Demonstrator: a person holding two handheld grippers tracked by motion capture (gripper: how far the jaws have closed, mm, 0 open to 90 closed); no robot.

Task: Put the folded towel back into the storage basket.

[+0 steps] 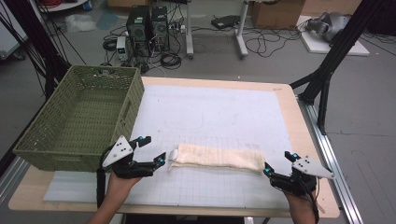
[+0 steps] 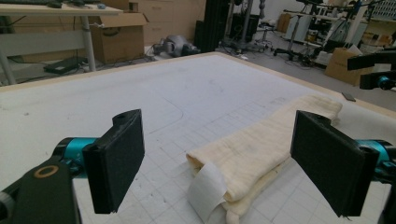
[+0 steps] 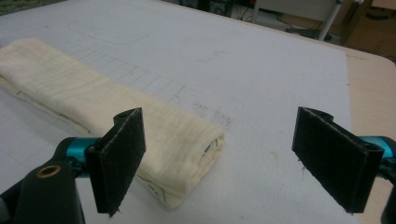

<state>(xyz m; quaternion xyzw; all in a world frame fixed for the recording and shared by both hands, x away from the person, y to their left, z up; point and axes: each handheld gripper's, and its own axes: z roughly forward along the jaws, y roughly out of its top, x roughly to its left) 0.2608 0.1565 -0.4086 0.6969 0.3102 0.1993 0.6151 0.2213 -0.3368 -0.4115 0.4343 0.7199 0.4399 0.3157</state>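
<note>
Both claws wide open, empty

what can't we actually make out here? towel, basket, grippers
- Folded towel: inner layers and underside hidden by its own folds, all views.
- Towel's white tag: any print too blurred to read, left gripper view.
- Green basket: near part of its floor hidden by its front wall, high view.
- Left gripper, right gripper: open; hands partly cut off by bottom edge.
</note>
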